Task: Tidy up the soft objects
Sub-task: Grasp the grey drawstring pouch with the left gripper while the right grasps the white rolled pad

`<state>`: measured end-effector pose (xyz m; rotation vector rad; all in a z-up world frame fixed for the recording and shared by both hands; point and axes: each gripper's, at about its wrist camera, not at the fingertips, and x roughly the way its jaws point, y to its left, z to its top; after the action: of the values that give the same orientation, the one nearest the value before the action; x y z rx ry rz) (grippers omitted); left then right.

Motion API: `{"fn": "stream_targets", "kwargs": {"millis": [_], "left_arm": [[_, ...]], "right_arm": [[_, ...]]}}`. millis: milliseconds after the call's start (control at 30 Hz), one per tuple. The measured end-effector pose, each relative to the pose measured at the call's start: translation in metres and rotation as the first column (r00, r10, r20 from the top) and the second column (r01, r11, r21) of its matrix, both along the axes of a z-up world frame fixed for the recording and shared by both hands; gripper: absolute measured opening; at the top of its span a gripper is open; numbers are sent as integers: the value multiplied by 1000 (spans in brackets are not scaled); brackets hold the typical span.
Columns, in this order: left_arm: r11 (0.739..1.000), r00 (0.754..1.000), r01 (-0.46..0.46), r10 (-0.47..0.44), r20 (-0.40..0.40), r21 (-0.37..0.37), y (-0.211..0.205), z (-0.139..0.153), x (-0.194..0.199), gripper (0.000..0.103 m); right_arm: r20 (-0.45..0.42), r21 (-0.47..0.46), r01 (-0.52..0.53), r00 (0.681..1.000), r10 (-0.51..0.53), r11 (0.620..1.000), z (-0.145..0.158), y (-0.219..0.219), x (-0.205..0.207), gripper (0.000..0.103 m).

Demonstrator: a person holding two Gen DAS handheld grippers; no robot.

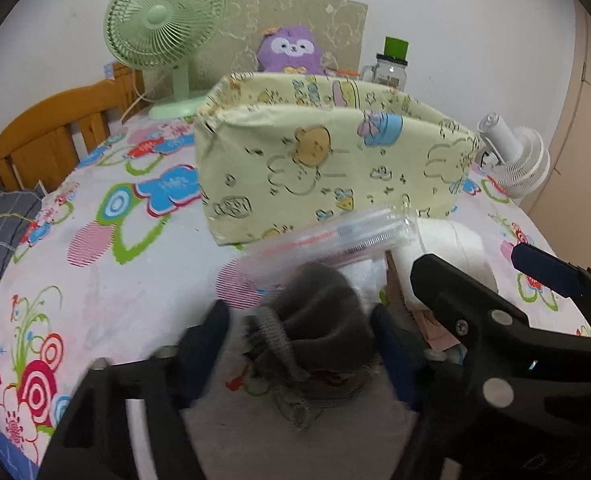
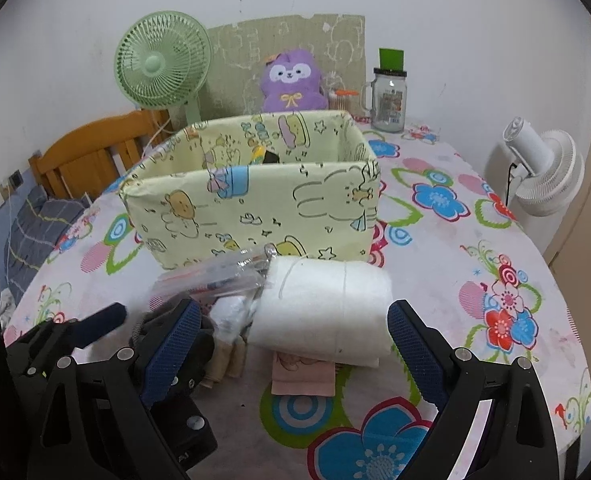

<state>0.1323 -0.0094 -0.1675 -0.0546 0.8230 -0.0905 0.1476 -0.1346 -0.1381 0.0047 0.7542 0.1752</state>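
Left wrist view: the dark grey sock (image 1: 319,320) lies bunched on the bench (image 1: 95,264), no clear long axis, between the left hand-held gripper (image 1: 301,344)'s half-spread fingers, likely untouched. Rightward, the white roll (image 2: 323,308) lies crosswise, its axis left-right, before the spread right hand-held gripper (image 2: 295,348); the fabric bin (image 2: 255,192) waits beyond.
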Motion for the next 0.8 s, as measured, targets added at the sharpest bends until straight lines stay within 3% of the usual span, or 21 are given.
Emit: {"fn": "stream_targets", "kwargs": {"millis": [167,600,800], "left_arm": [[1000,1000,-9,9,10,12,-3,0,1,57],[999,1000,12,-12,6,33,-14,-2,10,56],[999,1000,4,-4,2,44,-16,-4,12,56]], "right_arm": [[-19,0,21,1000,-21,1000,-6,-5,7,96],[-79,-15,57,995,-58,998,-25,-11,30,96],[-119,22,67,991,-64,997,-34,-15,39,96]]}}
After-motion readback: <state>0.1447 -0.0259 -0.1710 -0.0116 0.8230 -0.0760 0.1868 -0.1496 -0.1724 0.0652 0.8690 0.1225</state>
